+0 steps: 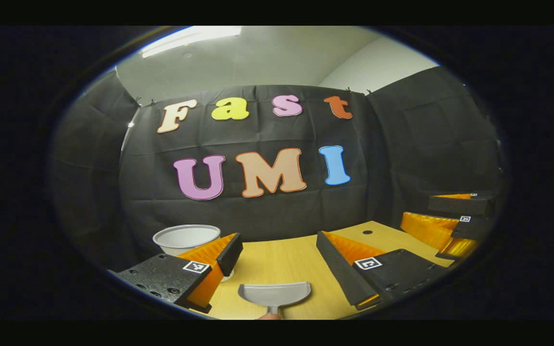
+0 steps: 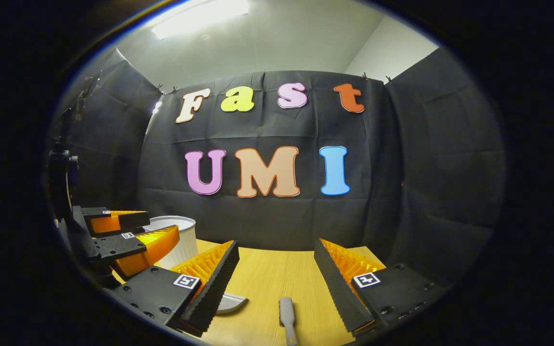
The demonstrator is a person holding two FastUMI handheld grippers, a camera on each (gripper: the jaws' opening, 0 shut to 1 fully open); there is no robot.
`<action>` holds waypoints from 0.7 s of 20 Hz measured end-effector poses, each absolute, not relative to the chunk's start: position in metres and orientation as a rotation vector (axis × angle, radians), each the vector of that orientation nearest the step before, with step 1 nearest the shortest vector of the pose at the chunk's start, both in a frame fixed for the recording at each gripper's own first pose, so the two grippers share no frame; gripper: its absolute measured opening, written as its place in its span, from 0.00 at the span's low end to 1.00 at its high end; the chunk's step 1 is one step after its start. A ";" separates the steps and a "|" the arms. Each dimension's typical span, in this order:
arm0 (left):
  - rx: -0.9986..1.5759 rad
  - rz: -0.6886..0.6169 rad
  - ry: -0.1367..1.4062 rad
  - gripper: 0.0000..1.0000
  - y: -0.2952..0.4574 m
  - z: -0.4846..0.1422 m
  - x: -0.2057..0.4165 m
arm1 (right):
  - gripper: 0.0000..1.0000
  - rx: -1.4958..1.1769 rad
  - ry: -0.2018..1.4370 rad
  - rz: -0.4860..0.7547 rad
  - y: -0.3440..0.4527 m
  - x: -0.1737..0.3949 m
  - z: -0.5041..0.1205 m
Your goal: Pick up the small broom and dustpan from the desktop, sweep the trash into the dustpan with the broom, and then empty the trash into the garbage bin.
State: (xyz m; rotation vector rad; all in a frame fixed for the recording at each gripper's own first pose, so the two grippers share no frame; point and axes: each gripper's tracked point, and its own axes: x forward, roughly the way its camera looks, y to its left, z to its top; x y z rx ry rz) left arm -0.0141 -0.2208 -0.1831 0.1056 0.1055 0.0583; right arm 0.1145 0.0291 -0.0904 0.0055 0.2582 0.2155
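Two tongs, left (image 1: pixel 279 252) and right (image 2: pixel 276 262), both hanging released; one dustpan (image 1: pixel 274 293) at 6 o'clock, one broom (image 2: pixel 287 317), one bin (image 1: pixel 185 239) at 9, contents hidden.

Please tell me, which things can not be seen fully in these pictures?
- Dustpan: left gripper view, handle cut off by the bottom edge.
- Broom: right gripper view, only the handle shows; the edge cuts off its lower end.
- Bin: right gripper view, partly behind the left claw.
- Trash: cannot be made out.

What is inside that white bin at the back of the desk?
The white bin stands at the desk's far left edge. Its rim and a bit of pale inner wall show; the bottom is hidden, partly behind the left claw, so any contents can't be told.
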 end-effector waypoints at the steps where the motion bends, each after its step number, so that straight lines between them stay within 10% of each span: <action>1: 0.106 0.058 0.107 0.93 -0.221 -0.184 -0.014 | 0.99 0.003 0.259 0.216 0.032 0.119 -0.090; 14: 0.088 0.074 0.131 0.93 -0.211 -0.187 -0.015 | 1.00 -0.002 0.263 0.225 0.035 0.120 -0.091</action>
